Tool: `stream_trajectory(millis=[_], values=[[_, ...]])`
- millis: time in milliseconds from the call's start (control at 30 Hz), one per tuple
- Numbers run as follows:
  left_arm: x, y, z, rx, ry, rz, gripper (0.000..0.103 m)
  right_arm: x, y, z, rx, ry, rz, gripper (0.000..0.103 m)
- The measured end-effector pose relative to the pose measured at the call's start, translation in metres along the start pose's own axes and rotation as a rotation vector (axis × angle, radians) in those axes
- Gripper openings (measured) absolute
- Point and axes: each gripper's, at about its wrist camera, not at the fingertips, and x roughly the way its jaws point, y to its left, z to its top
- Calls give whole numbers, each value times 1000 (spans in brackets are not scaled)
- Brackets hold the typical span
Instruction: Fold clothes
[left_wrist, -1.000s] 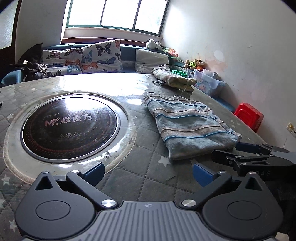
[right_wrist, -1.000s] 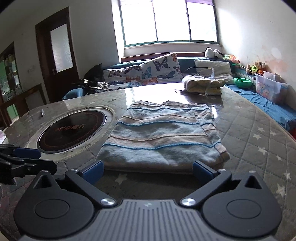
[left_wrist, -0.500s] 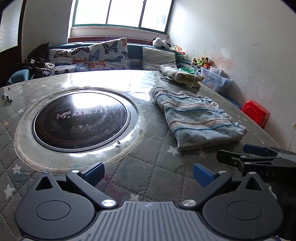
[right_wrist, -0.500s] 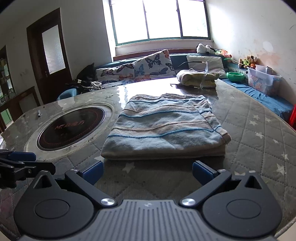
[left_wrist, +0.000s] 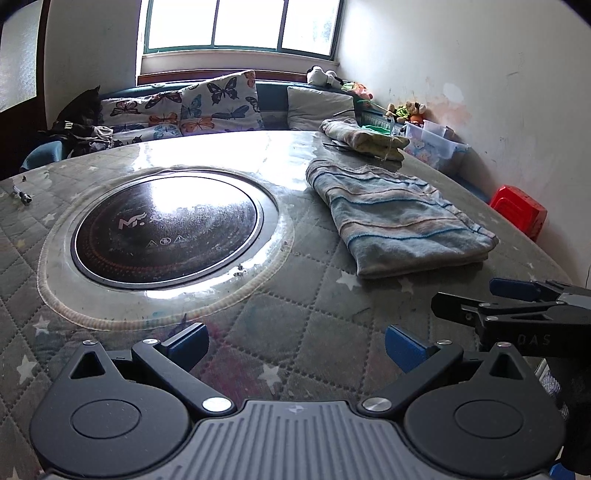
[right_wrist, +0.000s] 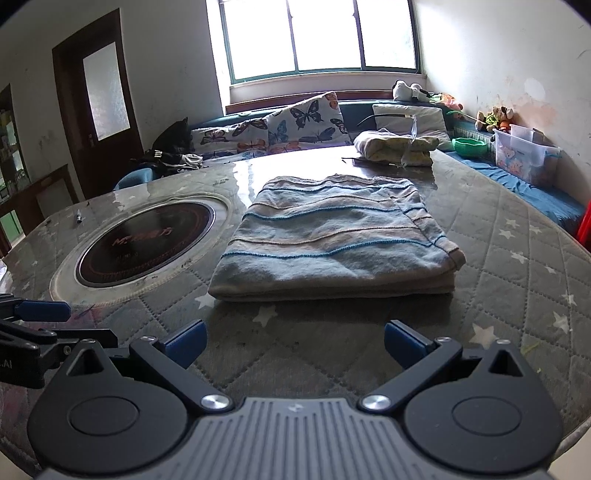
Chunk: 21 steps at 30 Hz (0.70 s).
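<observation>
We are looking at a striped garment (right_wrist: 334, 236) lying folded into a flat rectangle on the quilted, star-patterned tabletop (right_wrist: 509, 280), just right of the round black cooktop (right_wrist: 147, 240) set into it. The cloth is showing pale blue and beige bands with thin bright-blue lines running across, its folded layers stacked along the near edge. A second folded bundle (right_wrist: 395, 149), cream and yellowish, is sitting farther back near the far rim. We are holding the left gripper (left_wrist: 295, 343) above the near tabletop with its jaws spread wide and nothing between them. The right gripper (right_wrist: 293, 341) is hovering just short of the garment's near edge, jaws likewise spread and empty.
</observation>
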Motion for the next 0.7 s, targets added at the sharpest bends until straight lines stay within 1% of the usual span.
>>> stream_trajectory(millis=[700], values=[[-1,-10,-8,24,10,0,103,-2,4,-6,0,7,1,103]])
